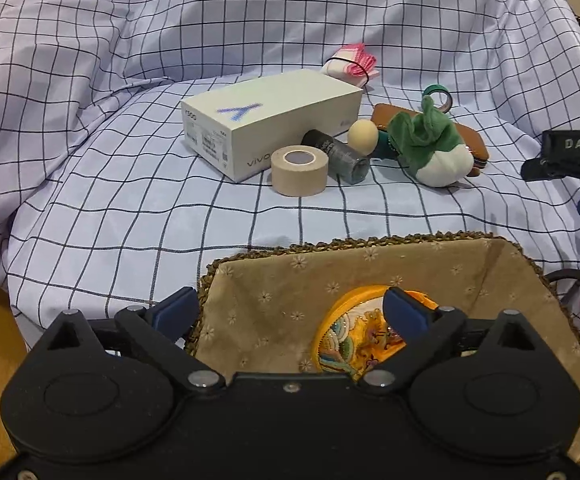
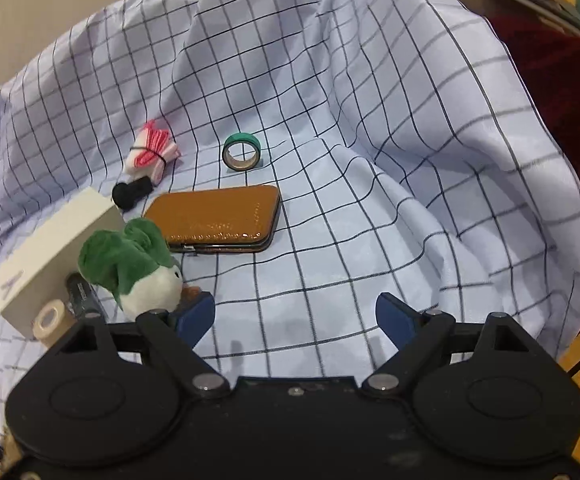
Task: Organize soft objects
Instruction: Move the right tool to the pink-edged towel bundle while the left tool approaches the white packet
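A thin, smooth checked cloth (image 1: 130,80) is lying creased under everything. The basket (image 1: 370,238) is showing a rough woven rim and matt floral fabric lining. The plush (image 2: 146,276) is looking fuzzy, the wallet (image 2: 218,220) glossy leather, the box (image 1: 270,120) matt cardboard.

Seen on the checked cloth (image 1: 90,160): white phone box (image 1: 266,120), beige tape roll (image 1: 298,170) and dark cylinder (image 1: 340,156) just before it, brown case (image 2: 218,220) and green tape ring (image 2: 242,151) toward the far edge.
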### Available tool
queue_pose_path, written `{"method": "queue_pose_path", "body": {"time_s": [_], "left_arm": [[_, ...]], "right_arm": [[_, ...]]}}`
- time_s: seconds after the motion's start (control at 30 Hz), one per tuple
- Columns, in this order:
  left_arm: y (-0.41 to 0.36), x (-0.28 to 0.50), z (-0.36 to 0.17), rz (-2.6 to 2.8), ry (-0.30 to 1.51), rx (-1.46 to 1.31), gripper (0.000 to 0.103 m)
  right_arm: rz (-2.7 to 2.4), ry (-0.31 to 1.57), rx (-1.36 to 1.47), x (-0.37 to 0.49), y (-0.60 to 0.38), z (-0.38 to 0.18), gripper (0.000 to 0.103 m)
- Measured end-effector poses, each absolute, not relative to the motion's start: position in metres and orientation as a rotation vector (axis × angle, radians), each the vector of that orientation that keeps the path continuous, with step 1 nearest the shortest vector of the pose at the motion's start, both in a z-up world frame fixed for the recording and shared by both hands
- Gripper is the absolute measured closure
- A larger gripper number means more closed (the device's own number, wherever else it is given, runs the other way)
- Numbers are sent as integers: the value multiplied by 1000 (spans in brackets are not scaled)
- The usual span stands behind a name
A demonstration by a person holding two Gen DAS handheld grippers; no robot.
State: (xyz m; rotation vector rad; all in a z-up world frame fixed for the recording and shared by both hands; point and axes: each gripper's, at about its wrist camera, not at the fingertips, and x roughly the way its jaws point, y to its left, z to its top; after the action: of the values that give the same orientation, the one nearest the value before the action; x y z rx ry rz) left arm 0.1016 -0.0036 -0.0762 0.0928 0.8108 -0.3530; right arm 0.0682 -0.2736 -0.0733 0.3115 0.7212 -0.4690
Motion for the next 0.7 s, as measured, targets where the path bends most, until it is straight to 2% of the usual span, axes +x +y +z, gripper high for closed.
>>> {"method": "queue_pose_path", "body": {"time_s": [0.4, 0.7], "left_arm": [[4, 119, -52, -362, 859, 29, 8], [6, 161, -20, -342, 870, 0, 8]], "right_arm": [[-464, 657, 143, 93, -276, -32, 16], [-303, 590, 32, 169, -249, 12, 16]]}}
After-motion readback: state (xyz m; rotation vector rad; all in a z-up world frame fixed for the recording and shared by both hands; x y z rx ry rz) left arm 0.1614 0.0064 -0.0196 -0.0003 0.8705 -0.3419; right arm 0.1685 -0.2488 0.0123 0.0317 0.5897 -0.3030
